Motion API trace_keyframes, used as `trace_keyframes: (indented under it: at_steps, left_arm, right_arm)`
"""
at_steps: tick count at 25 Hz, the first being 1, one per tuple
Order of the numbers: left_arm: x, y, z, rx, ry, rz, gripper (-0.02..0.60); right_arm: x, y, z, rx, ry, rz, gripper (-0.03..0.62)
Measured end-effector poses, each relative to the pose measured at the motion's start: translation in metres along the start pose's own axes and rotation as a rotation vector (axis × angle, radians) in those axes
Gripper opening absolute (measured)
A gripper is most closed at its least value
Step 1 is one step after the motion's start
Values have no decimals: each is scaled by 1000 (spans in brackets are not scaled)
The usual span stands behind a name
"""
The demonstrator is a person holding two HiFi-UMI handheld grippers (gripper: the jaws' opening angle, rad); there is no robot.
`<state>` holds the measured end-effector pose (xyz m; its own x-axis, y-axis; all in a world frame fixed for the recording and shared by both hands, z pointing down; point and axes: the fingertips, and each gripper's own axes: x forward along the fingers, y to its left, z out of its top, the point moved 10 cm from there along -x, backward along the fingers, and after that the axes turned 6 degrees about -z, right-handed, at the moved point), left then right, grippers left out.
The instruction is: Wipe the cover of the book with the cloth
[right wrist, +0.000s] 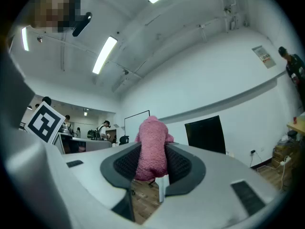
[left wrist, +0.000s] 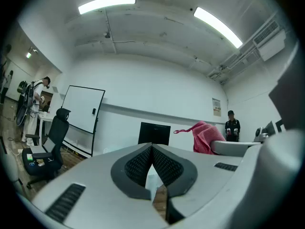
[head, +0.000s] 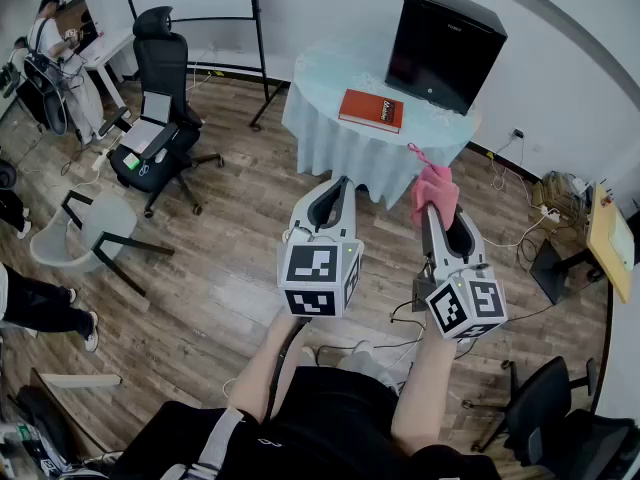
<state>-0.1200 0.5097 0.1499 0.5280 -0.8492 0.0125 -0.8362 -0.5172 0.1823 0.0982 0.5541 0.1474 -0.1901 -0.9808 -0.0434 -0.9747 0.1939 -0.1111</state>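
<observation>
A red book (head: 371, 109) lies flat on the round table (head: 330, 128) with the pale cloth cover, ahead of me in the head view. My right gripper (head: 432, 208) is shut on a pink cloth (head: 434, 190), which bunches up between its jaws (right wrist: 151, 154) and also shows at the right of the left gripper view as a pink cloth (left wrist: 206, 136). My left gripper (head: 339, 188) is held beside it, its jaws closed together with nothing between them (left wrist: 152, 152). Both grippers hang over the wooden floor, short of the table.
A black box (head: 444, 44) stands on the table behind the book. A black office chair (head: 160, 118) and a grey chair (head: 95, 230) stand to the left. Cables and a wooden desk (head: 610, 238) lie at the right. People stand at the far left.
</observation>
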Motion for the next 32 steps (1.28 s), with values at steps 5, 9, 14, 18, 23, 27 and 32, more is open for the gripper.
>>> trace_keyframes:
  at_steps: [5,9,14,18,23,27,32]
  left_arm:
    - [-8,13,-1,-40,-11,12,12]
    - [-12,29,-4,-63,-3,26,12]
    - [-16,46,-11,-93,24,29,12]
    - [-19,61,-22,-138,39,32,12]
    - [-13,72,-30,-175,57,27,12]
    - [-2,81,-35,-188,69,42,12]
    - [22,96,-41,-187,91,80,12]
  right_arm:
    - [9,14,-4,-17,12,29,141]
    - [20,27,-7,-27,4,10,143]
    - [32,38,-15,-2,45,2,144]
    - [35,47,-23,-22,69,-6,146]
    - [38,44,-24,-41,90,-21,147]
    - [53,35,-25,-37,91,-23,147]
    - [88,26,-35,-19,93,10,147]
